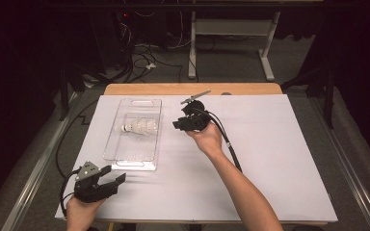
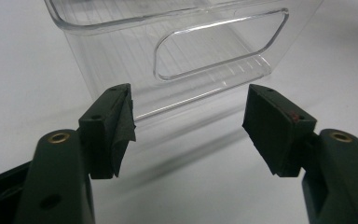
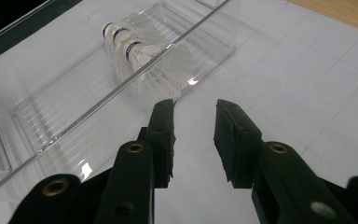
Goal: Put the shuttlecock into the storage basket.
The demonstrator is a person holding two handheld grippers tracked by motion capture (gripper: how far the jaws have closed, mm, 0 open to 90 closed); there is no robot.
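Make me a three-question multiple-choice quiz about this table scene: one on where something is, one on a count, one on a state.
1. Where do the shuttlecocks lie?
A. in the clear tray
B. on the white sheet
C. on the floor

2. How many blue-banded shuttlecock heads does the right gripper view show?
A. one
B. three
C. six

3. How do the left gripper's jaws stand?
A. shut on the tray
B. open, nothing between them
C. shut on a shuttlecock

Answers:
1 A, the tray's walls surround them.
2 B, three heads lie side by side.
3 B, only bare sheet shows between the pads.
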